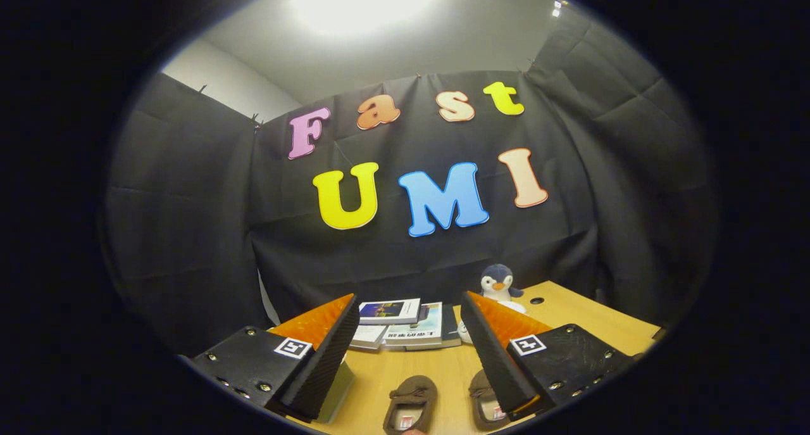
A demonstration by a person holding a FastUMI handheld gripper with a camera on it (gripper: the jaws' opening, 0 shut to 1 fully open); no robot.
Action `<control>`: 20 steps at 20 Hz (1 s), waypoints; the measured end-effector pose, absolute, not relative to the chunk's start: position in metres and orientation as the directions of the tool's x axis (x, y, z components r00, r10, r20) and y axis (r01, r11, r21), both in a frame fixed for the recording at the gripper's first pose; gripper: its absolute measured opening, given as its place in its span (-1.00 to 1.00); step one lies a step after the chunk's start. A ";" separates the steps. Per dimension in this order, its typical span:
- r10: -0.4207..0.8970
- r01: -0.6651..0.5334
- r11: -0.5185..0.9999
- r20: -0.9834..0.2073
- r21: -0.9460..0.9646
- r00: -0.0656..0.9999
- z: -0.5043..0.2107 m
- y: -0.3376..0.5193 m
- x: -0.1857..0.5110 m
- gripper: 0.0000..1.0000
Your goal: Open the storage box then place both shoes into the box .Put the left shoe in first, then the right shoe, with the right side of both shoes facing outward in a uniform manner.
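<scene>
- The gripper (410, 349) is held above the near part of the table (569, 315), pointed forward and tilted upward, so the view takes in the booth wall and the ceiling light (364, 1).
- The jaws stand wide apart and hold nothing; neither finger touches any object.
- Two brown shoes lie side by side on the table near its near edge, below the fingers and toes pointing away from the camera.
- The left-hand shoe (411, 404) lies in the open gap between the fingers and is fully visible from above.
- The right-hand shoe (484, 400) lies just beside it and is partly hidden behind the right finger.
- The two shoes are near each other but do not touch.
- A pale box-like edge (335, 390) shows under the left finger; it is too hidden to tell whether it is the storage box.
- A stack of books (405, 324) lies flat toward the far edge of the table, beyond the fingers.
- A toy penguin (498, 282) stands upright near the far edge, just right of the books.
</scene>
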State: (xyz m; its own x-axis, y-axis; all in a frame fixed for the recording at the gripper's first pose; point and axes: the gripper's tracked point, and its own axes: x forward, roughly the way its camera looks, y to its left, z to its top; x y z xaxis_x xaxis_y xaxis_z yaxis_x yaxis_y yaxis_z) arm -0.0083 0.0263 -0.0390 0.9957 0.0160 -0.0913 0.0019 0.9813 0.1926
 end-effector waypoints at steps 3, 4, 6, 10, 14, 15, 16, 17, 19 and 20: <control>0.049 -0.012 0.965 -0.137 0.263 0.989 -0.055 0.039 -0.012 0.96; 0.063 -0.018 0.959 -0.151 0.284 0.986 -0.060 0.044 -0.013 0.96; 0.100 -0.034 0.940 -0.181 0.340 0.978 -0.071 0.055 -0.014 0.96; 0.166 -0.038 0.881 -0.233 0.471 0.958 -0.091 0.075 -0.020 0.96; 0.224 -0.033 0.822 -0.271 0.568 0.936 -0.110 0.094 -0.025 0.96; 0.242 -0.032 0.807 -0.281 0.589 0.929 -0.117 0.100 -0.027 0.96; 0.256 -0.029 0.794 -0.291 0.607 0.922 -0.122 0.105 -0.027 0.96; 0.270 -0.025 0.782 -0.303 0.623 0.914 -0.127 0.109 -0.029 0.96; 0.304 -0.019 0.751 -0.320 0.660 0.897 -0.138 0.121 -0.031 0.96; 0.321 -0.016 0.731 -0.324 0.682 0.890 -0.144 0.127 -0.030 0.96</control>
State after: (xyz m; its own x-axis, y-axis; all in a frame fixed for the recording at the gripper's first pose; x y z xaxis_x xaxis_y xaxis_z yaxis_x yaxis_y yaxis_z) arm -0.0305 0.1266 -0.1438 0.8899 0.3212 -0.3240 -0.0156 0.7312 0.6820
